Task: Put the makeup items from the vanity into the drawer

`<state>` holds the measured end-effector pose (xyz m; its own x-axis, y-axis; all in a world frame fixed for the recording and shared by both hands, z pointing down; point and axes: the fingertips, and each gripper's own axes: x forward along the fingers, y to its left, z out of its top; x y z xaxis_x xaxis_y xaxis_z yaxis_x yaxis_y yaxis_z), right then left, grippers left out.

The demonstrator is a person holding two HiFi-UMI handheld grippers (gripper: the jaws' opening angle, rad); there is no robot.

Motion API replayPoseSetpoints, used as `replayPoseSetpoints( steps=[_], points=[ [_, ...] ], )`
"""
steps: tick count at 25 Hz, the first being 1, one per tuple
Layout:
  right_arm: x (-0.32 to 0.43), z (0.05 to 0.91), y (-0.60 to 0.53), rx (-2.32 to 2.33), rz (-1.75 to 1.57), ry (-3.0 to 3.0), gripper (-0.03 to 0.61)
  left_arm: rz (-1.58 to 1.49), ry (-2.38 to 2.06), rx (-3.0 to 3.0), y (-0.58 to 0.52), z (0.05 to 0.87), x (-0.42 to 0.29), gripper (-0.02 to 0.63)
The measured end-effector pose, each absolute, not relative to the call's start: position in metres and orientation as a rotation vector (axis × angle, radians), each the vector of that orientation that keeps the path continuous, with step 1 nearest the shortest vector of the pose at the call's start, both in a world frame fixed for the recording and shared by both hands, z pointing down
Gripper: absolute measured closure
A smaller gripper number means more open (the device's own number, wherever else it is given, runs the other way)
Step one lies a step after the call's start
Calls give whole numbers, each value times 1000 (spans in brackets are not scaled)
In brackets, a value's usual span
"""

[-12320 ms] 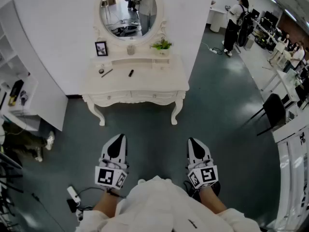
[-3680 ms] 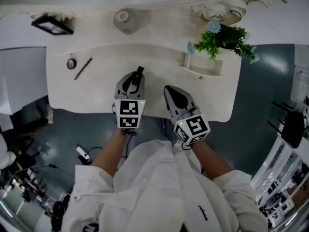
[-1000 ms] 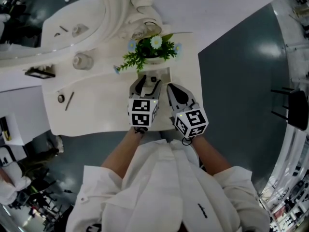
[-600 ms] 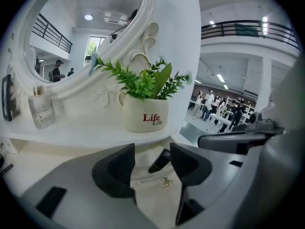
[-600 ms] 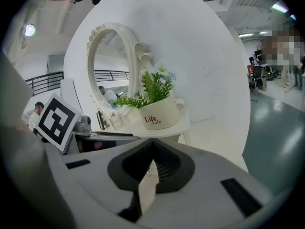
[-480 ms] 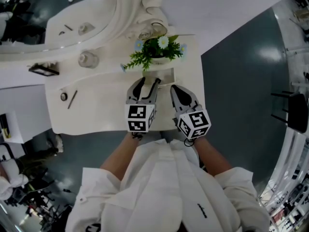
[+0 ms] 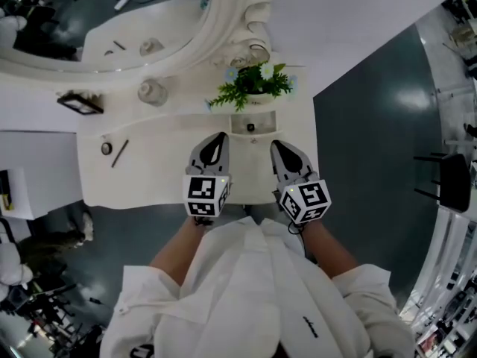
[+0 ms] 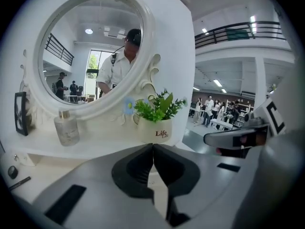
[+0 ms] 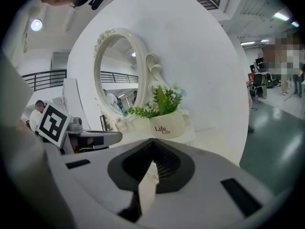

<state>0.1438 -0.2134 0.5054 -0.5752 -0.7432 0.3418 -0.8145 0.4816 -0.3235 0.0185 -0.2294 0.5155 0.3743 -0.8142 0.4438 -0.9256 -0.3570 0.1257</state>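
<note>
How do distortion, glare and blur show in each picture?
Head view: fisheye bends the vanity edges; glare on the floor. Left gripper view: black round corners, plant pot sharp. Right gripper view: same dark corners, a mosaic patch at upper right.

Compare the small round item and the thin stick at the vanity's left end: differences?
Shape: the round item is a small disc; the stick is long and thin. Look: the round item has a dark rim and paler middle; the stick is dark throughout. Pose: the stick lies slanted; the round item sits flat. Shared: both rest on the vanity top, close but apart.
</note>
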Motion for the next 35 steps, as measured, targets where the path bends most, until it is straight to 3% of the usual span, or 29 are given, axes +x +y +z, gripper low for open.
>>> replayPoseSetpoints(
  steps=[26, 35],
  points=[
    [154, 363, -177, 1601, 256, -2652, 563, -52, -1960, 2449, -165, 345, -154, 585],
    [172, 329, -175, 1698, 171, -2640, 563, -162, -2005, 2447, -164, 313, -177, 586]
  ],
)
